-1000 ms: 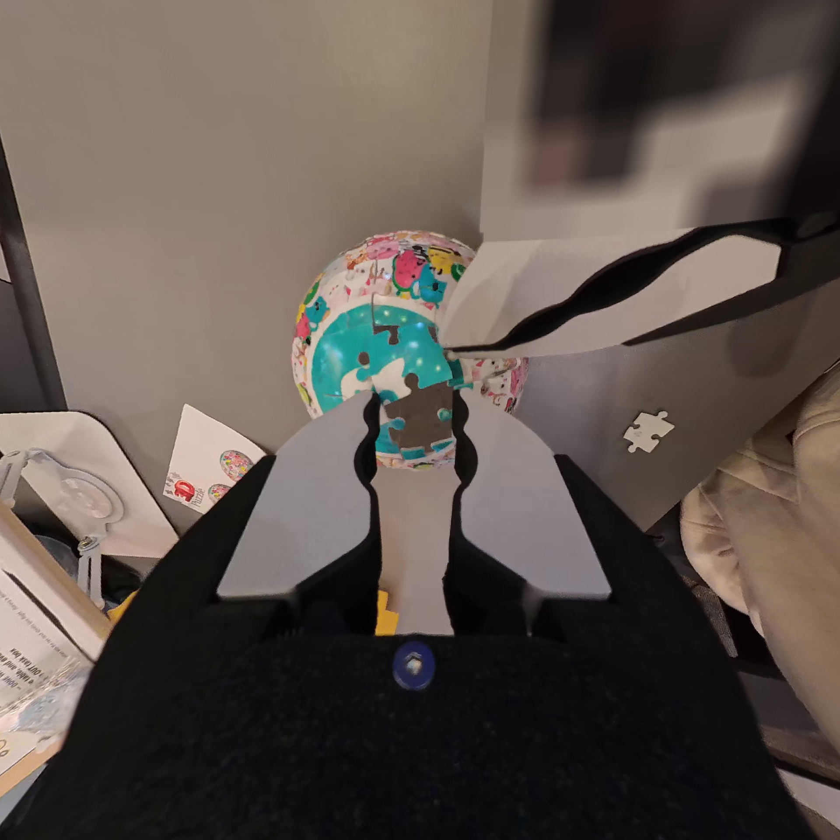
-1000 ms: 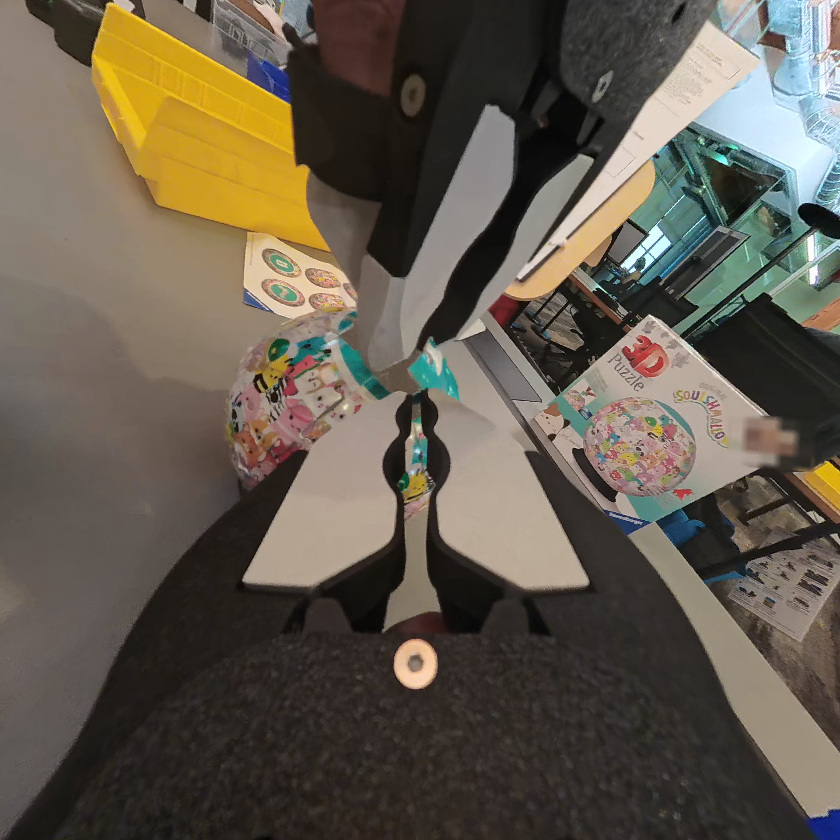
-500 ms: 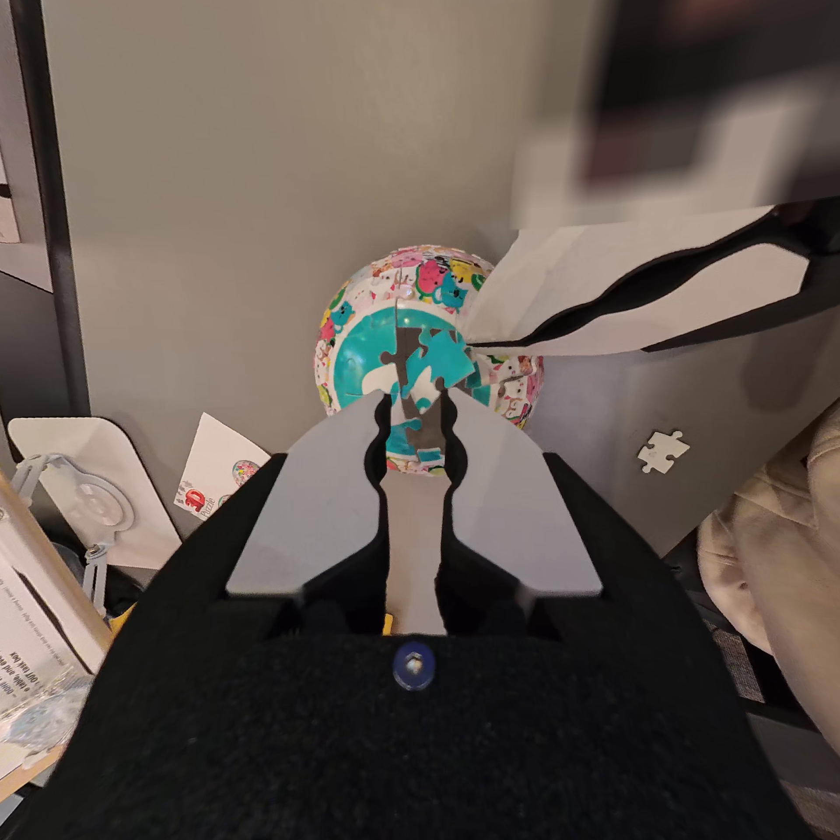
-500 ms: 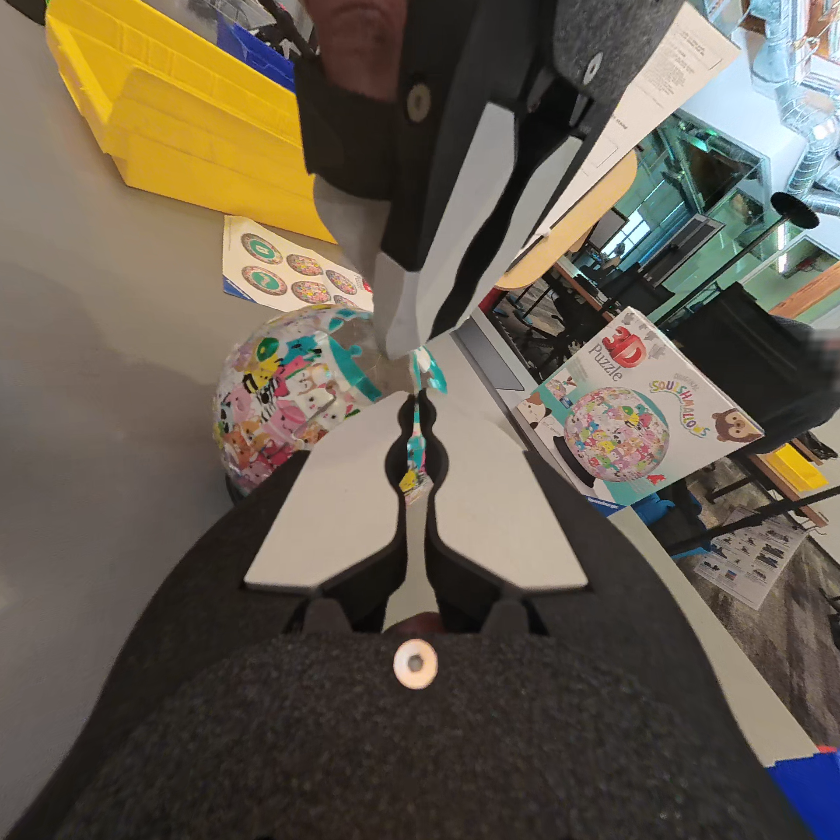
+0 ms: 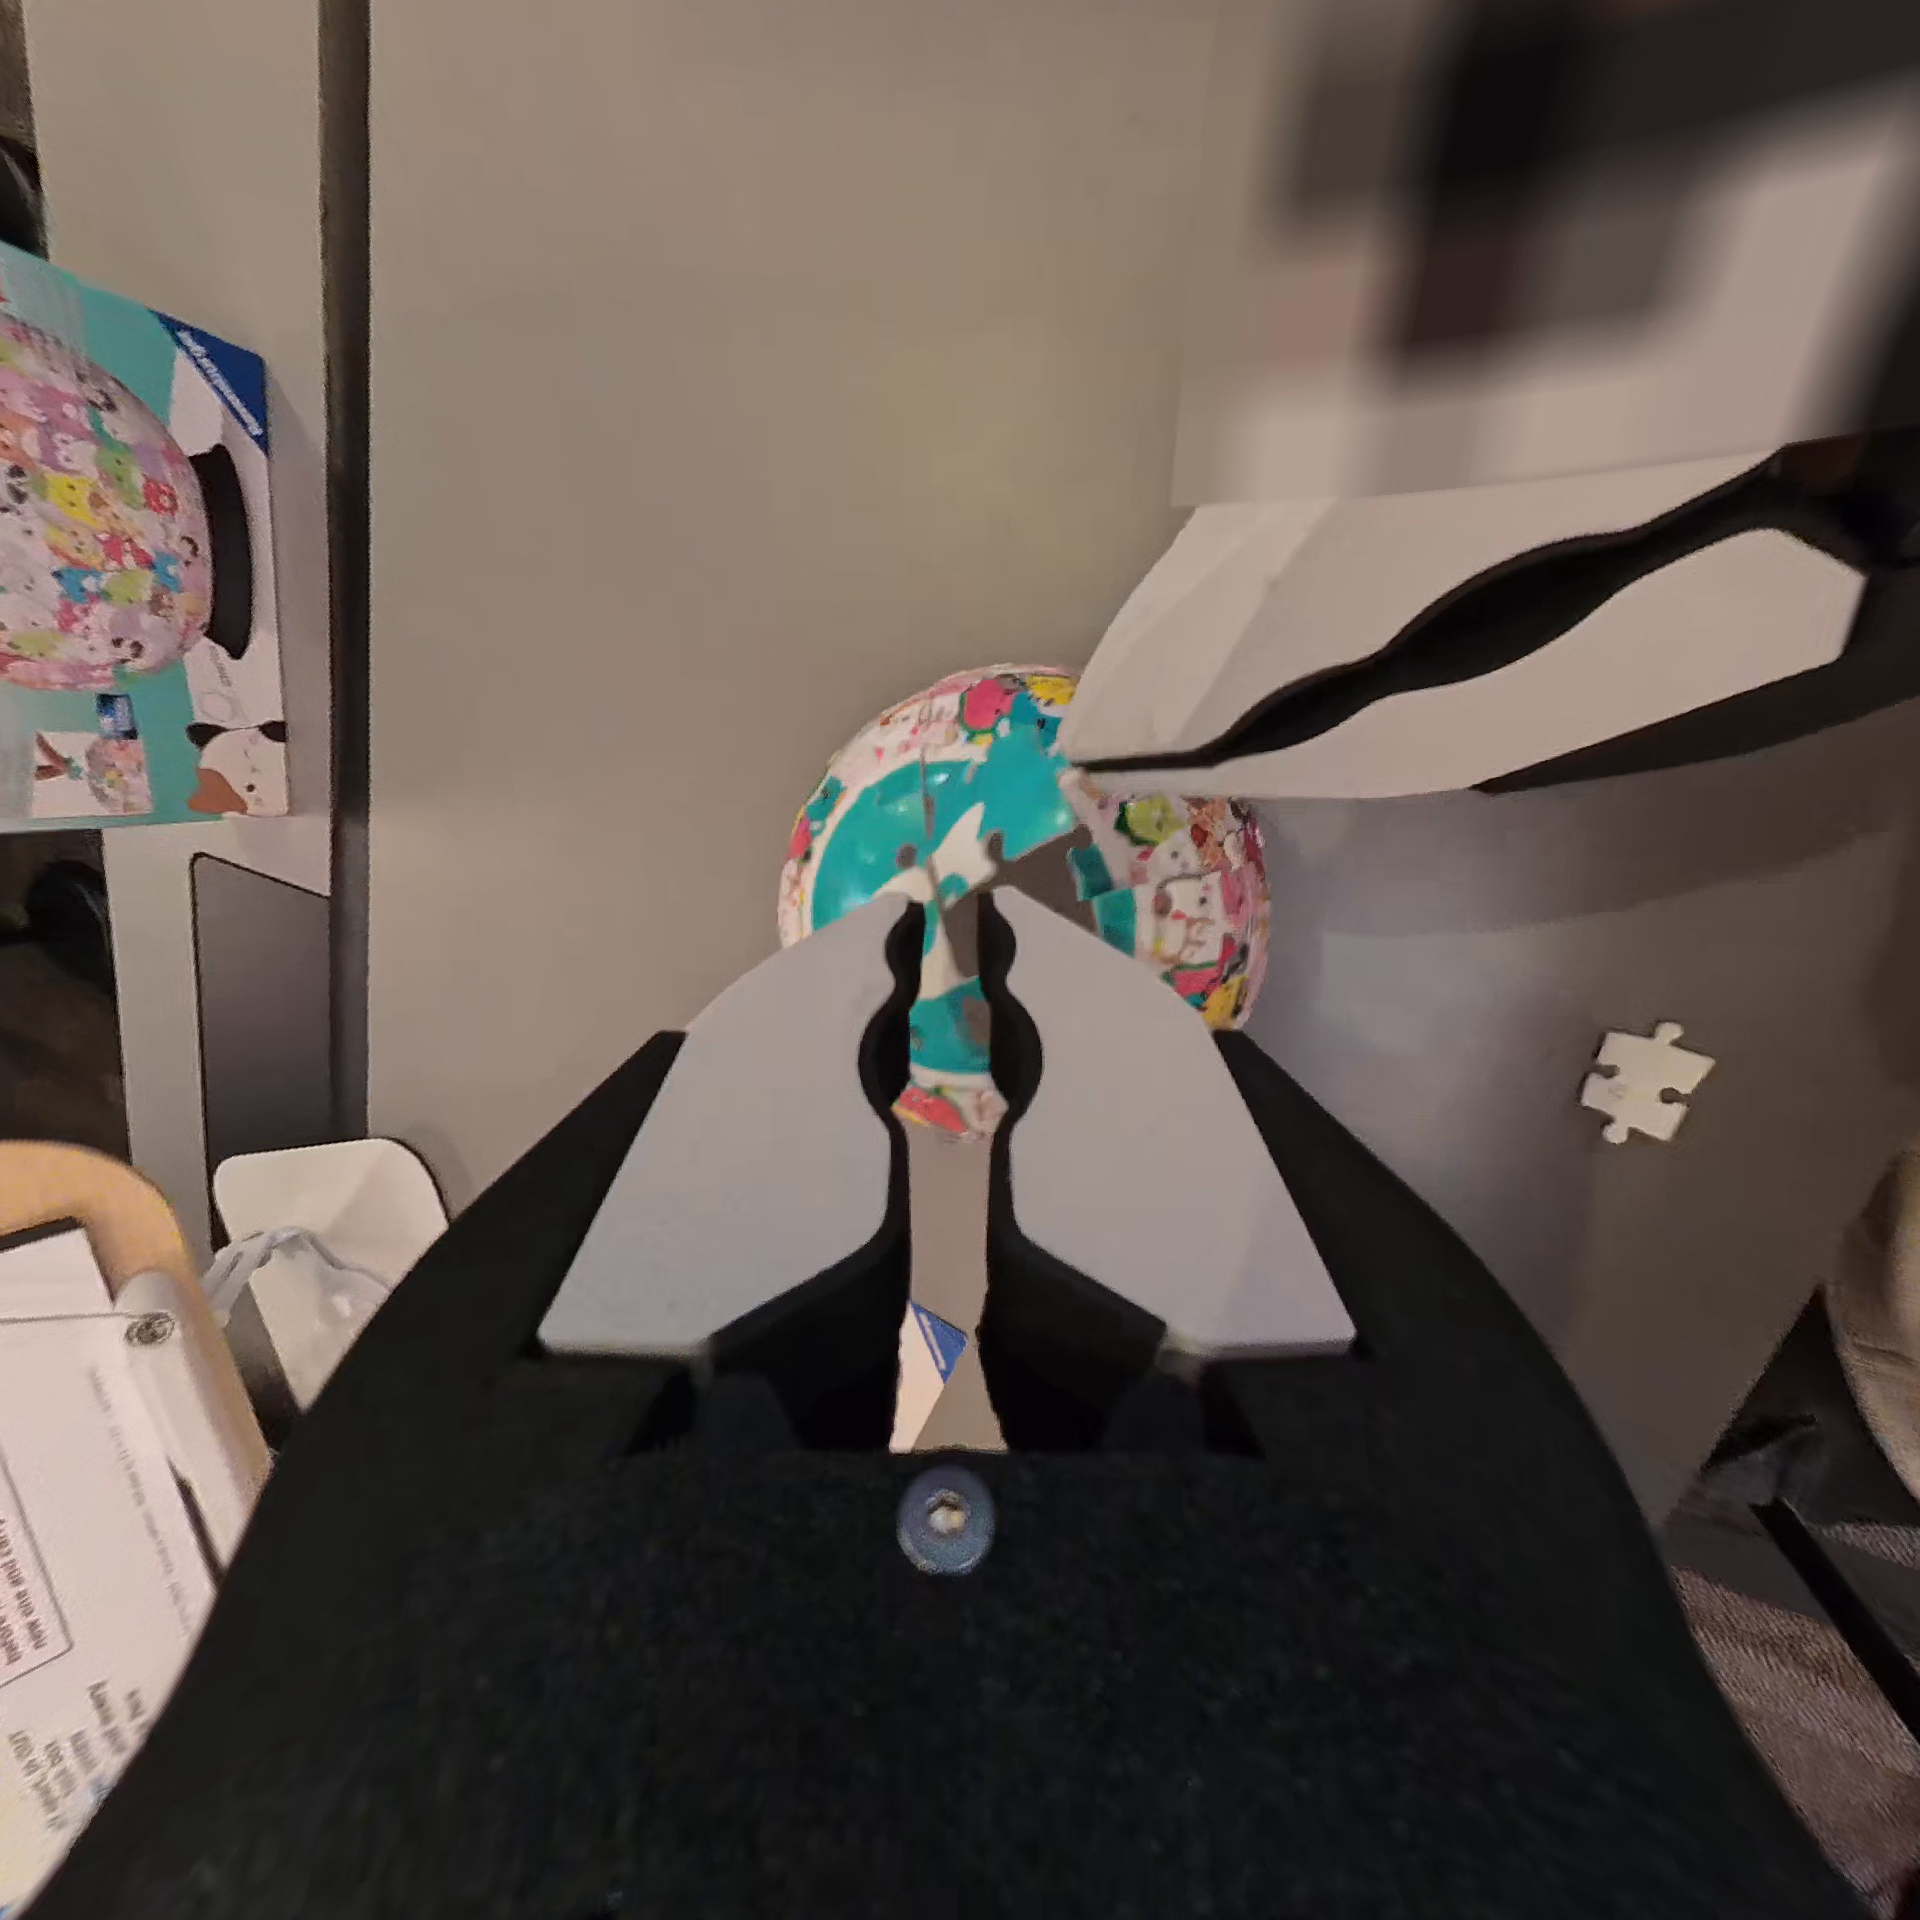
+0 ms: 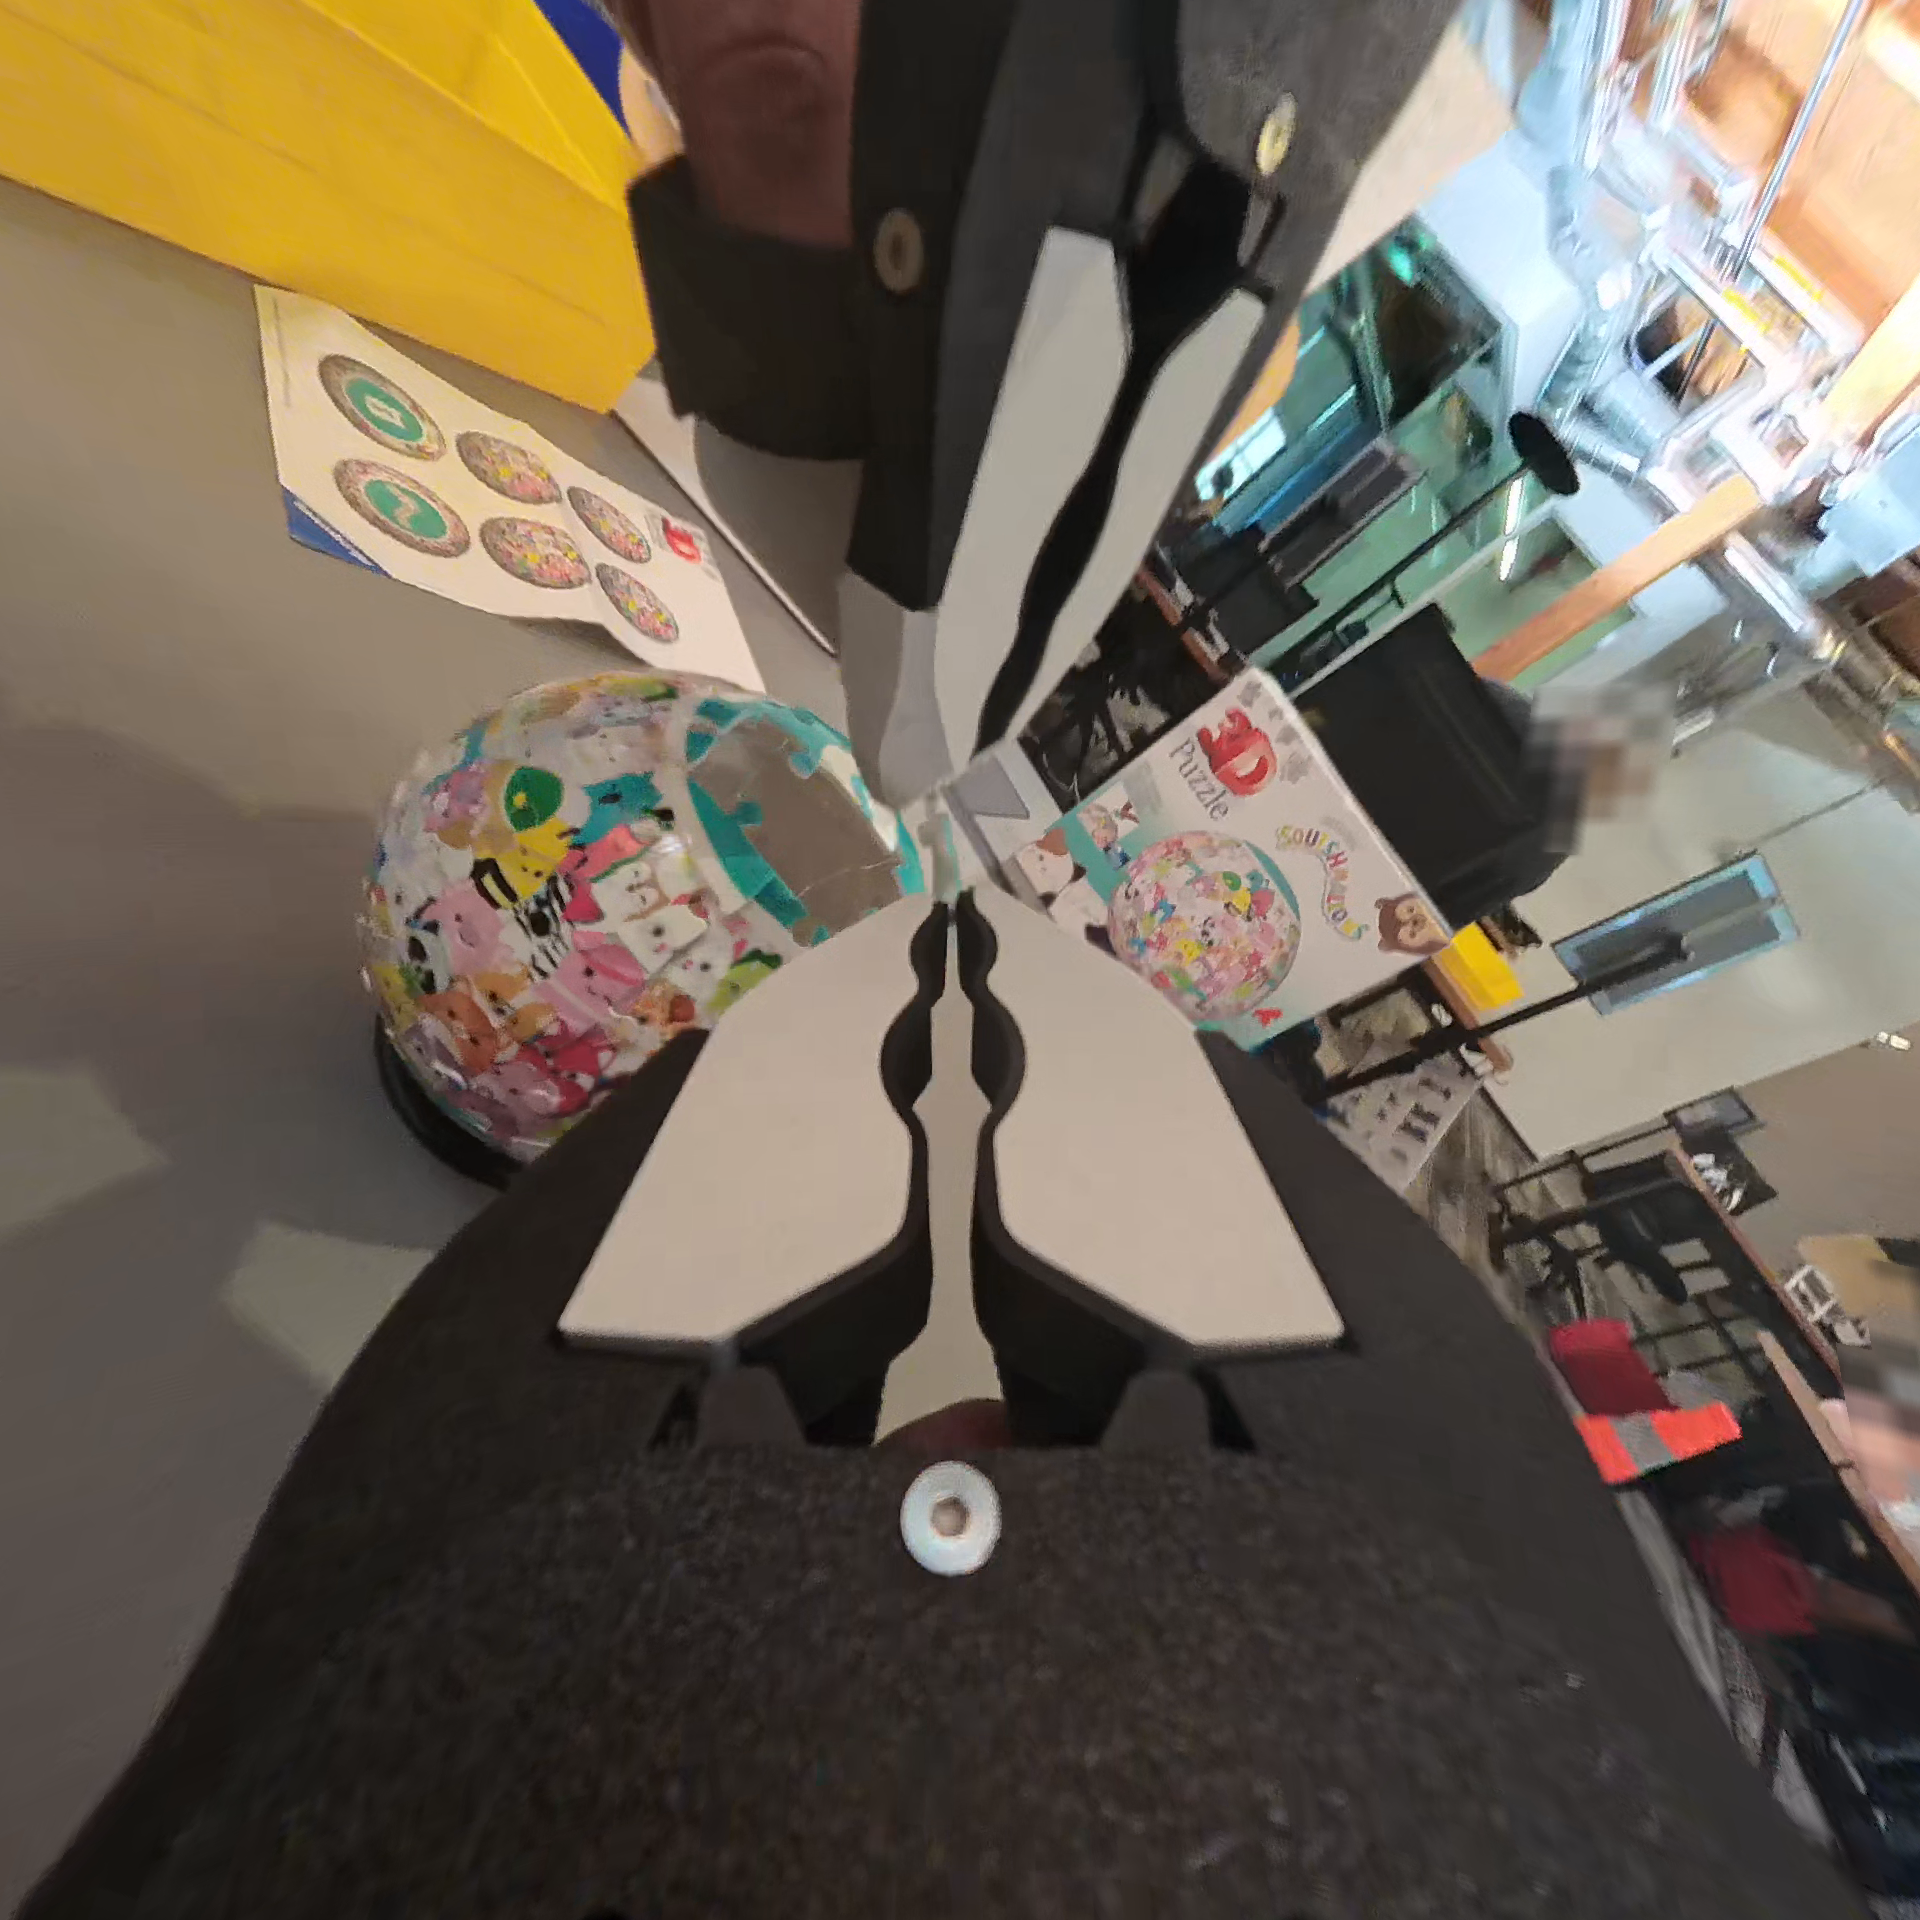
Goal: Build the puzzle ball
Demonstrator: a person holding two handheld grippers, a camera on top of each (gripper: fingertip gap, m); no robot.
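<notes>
The colourful puzzle ball (image 5: 1184,883) stands on a black ring on the grey table, with an open gap in its shell (image 6: 810,831). My left gripper (image 5: 948,909) is shut on a curved teal-and-white puzzle section (image 5: 1008,800), which it holds in front of the ball. My right gripper (image 5: 1070,764) comes in from the right and pinches the same section's upper right edge. In the right wrist view the right gripper (image 6: 951,909) is nearly closed on the section's thin edge (image 6: 940,847). The left gripper (image 6: 904,774) comes down from above to meet it beside the ball (image 6: 540,914).
A loose pale puzzle piece (image 5: 1647,1081) lies on the table right of the ball. The puzzle box (image 6: 1236,883) stands past the table edge and shows at the left of the left wrist view (image 5: 114,582). An instruction sheet (image 6: 488,499) and yellow bins (image 6: 312,156) lie behind the ball. Left and right tips are no more than a few centimetres apart.
Both grippers have turned with the teal section, which now shows more edge-on. The left view has swung so the puzzle box appears. The ball's open gap now shows in the right view.
</notes>
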